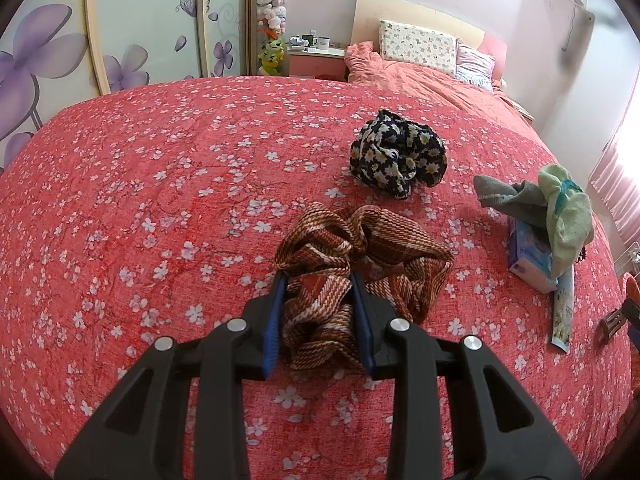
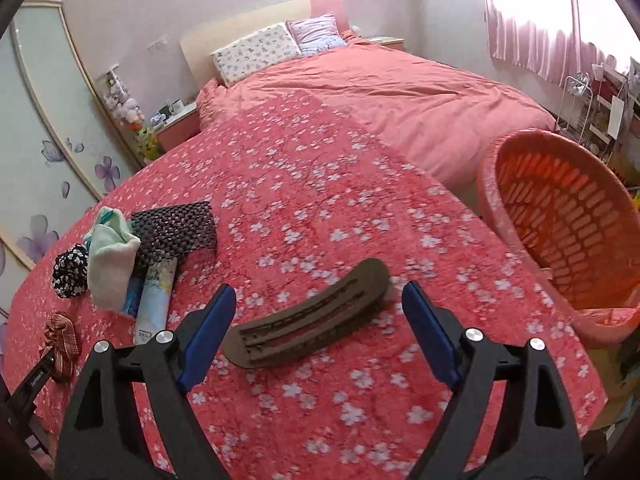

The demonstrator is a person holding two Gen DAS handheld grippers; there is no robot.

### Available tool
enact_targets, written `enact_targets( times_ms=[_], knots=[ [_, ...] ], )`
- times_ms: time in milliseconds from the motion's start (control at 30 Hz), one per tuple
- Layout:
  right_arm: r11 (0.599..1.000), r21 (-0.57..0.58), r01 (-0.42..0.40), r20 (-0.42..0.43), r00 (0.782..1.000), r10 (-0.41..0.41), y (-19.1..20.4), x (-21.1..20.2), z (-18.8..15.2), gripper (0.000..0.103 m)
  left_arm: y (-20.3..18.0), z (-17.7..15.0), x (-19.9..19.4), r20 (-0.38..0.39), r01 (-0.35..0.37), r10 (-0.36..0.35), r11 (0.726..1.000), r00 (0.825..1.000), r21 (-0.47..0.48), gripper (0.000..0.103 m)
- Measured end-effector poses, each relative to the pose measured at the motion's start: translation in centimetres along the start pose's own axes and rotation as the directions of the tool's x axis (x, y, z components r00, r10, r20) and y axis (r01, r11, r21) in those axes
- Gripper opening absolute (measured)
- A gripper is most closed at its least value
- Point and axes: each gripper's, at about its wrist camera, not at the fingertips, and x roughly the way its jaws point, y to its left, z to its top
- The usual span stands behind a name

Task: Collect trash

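Left clamps scrunchie, right lines up on the insole.
Left hand-held gripper (image 1: 318,312) pinches the brown plaid scrunchie (image 1: 362,256) on the bed (image 1: 140,184); right hand-held gripper (image 2: 318,328), jaws wide and empty, straddles the brown insole (image 2: 308,316), orange laundry basket (image 2: 560,216) at 2 o'clock, probably the drop point.

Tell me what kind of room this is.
A bedroom, quite clearly: a large bed with pillows against a headboard, a nightstand beside it, and a wardrobe with flower-printed sliding doors.
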Motion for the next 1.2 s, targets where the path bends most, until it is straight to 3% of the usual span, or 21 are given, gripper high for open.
enact_targets(
  times_ms=[333,667,1033,1200],
  knots=[
    [0.991,-0.052,0.123,-0.015,0.992,-0.124,-2.8,-1.0,-1.6,0.058,-0.1,0.0,0.0,0.0,-0.001,0.001,1.0,1.0,0.001,0.032],
    [0.964,-0.133,0.23,-0.019,0.972,-0.235,-3.4,1.1,-0.8,0.058,-0.2,0.0,0.1,0.0,-0.004,0.004,1.0,1.0,0.004,0.032],
    [0.953,-0.22,0.209,-0.002,0.977,-0.214,-0.1,3.6,1.6,0.055,-0.3,0.0,0.3,-0.001,-0.01,0.01,1.0,1.0,0.01,0.032],
    [0.982,-0.172,0.083,0.007,0.997,-0.083,-1.0,0.7,1.5,0.055,-0.4,0.0,0.3,-0.001,-0.006,0.006,1.0,1.0,0.009,0.033]
  ],
)
